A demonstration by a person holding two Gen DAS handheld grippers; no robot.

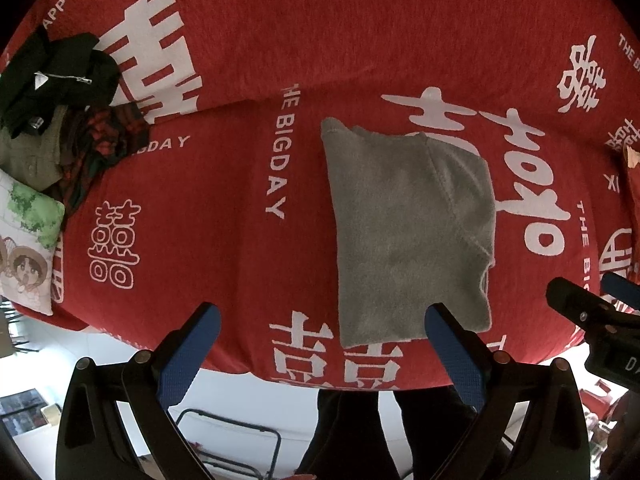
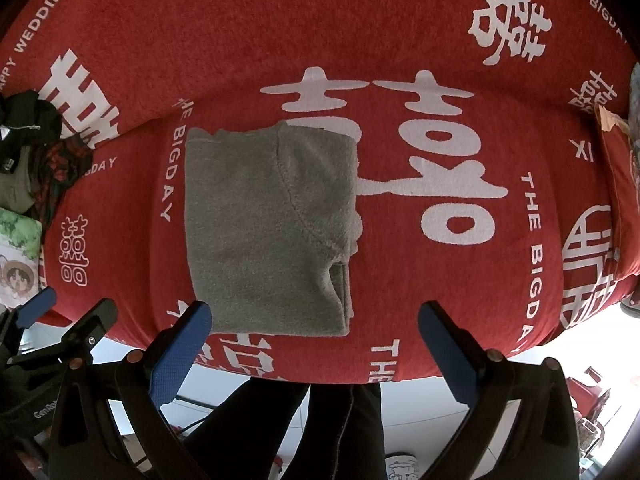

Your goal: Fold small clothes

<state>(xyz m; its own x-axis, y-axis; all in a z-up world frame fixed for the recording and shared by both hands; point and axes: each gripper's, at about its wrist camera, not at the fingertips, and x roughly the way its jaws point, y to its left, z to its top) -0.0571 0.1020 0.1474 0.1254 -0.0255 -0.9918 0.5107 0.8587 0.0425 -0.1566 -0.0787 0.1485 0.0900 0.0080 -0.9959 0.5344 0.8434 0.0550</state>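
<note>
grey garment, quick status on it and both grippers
Left gripper and right gripper open, holding nothing. Grey garment lies folded flat on the red cover, untouched. Clothes pile off at the far left, nothing in the way.

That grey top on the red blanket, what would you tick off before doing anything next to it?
1. Grey fleece top lies folded, flat, edges squared: ok.
2. Left gripper open and empty: ok.
3. Right gripper open and empty: ok.
4. Nothing lying on the top: ok.
5. Red blanket bare beside the top, with room to set it aside: ok.
6. More clothes waiting in the pile at the left: ok; how many, cannot tell.
</note>
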